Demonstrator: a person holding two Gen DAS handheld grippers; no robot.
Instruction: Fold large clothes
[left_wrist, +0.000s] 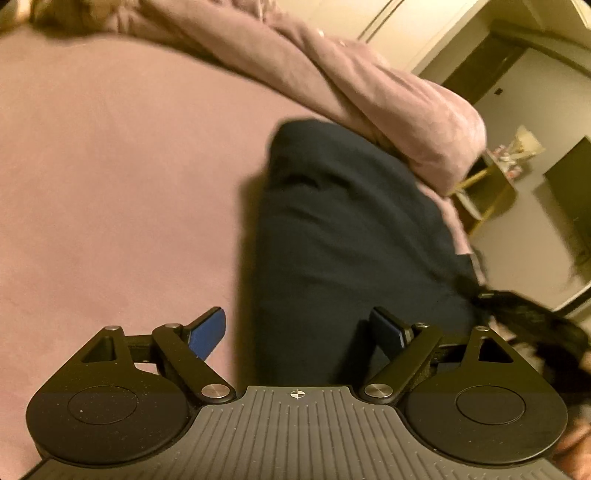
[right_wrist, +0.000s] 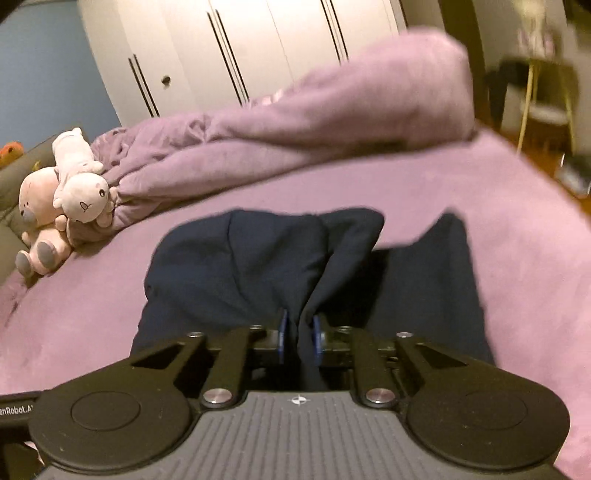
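A dark navy garment (left_wrist: 351, 236) lies on the pink bed sheet (left_wrist: 110, 184). In the left wrist view my left gripper (left_wrist: 299, 328) is open and empty, its blue pads (left_wrist: 208, 332) spread wide over the garment's near left edge. In the right wrist view my right gripper (right_wrist: 299, 338) is shut on a bunched fold of the navy garment (right_wrist: 258, 266), which rises in a ridge from the pads. The rest of the cloth lies flat on the sheet (right_wrist: 517, 221) to the right.
A rumpled pink duvet (right_wrist: 295, 122) is heaped along the far side of the bed. Two plush toys (right_wrist: 62, 199) lie at the far left. White wardrobe doors (right_wrist: 240, 48) stand behind. A wooden shelf unit (left_wrist: 487, 188) and the floor lie beyond the bed's edge.
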